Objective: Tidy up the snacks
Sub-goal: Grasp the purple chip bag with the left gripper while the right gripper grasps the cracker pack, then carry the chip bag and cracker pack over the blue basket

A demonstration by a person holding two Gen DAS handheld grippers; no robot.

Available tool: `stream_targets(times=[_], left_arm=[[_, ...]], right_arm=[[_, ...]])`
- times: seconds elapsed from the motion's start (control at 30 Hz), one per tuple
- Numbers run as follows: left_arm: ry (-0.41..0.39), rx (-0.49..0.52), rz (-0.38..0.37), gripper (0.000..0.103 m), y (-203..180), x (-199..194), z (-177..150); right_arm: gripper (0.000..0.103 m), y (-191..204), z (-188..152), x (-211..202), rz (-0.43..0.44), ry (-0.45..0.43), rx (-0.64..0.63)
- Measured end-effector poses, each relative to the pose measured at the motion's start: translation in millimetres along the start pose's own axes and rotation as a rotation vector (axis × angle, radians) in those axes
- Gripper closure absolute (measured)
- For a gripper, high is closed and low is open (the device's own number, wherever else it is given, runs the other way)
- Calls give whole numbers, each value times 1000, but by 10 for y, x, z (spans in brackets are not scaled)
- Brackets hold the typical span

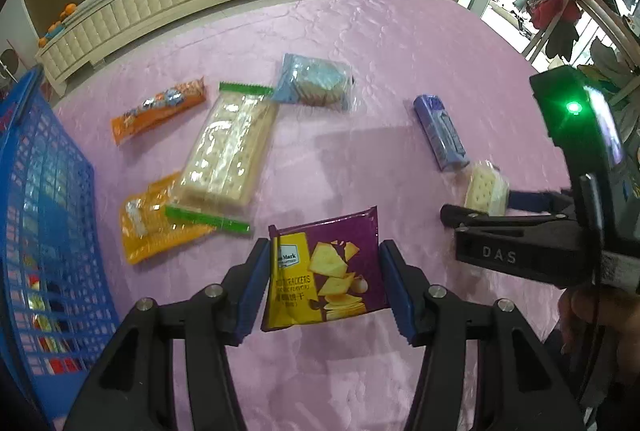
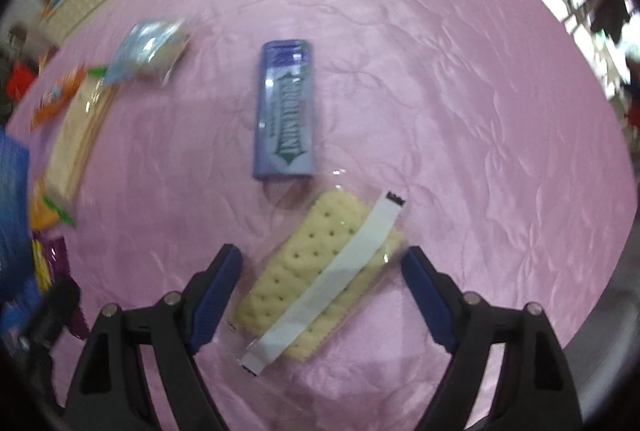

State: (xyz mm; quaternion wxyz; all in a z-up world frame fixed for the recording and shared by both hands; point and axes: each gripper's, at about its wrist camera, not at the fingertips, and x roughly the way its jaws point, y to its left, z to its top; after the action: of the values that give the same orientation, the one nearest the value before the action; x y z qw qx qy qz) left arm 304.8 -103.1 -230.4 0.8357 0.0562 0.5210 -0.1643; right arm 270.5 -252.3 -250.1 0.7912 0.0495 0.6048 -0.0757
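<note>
Purple cracker pouch (image 1: 326, 269): clamped between the half-spread fingers of the left gripper (image 1: 324, 287), above the pink tablecloth (image 1: 400, 71). Clear-wrapped cracker pack (image 2: 320, 279): flat on the cloth between the right gripper (image 2: 322, 295) pads, which stand clear of it. Blue basket (image 1: 44, 231): left edge.

Left gripper (image 1: 324, 285) and right gripper (image 2: 322, 297) alike, black angular plastic arms, ridged blue pads (image 1: 251, 291), silver screws at the pivots, "DAS" lettering, glowing green light, thin black cable
</note>
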Motion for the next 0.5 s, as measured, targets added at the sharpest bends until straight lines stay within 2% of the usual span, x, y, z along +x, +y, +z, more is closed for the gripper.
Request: stream_targets(times=[0.07, 0.13, 0.27, 0.43, 0.5], left_arm=[[6, 4, 2, 51, 7, -31, -68], [6, 2, 10, 51, 19, -113, -147], [-14, -40, 7, 51, 73, -387, -306], [-73, -67, 37, 51, 100, -891, -486], [-99, -82, 39, 51, 114, -1081, -536]], right_arm=[[41, 118, -101, -64, 8, -9, -98], [44, 191, -238, -92, 58, 14, -137], [44, 167, -526, -288, 107, -4, -154], [44, 110, -846, -785, 171, -64, -179], [44, 157, -879, -996, 191, -99, -200]])
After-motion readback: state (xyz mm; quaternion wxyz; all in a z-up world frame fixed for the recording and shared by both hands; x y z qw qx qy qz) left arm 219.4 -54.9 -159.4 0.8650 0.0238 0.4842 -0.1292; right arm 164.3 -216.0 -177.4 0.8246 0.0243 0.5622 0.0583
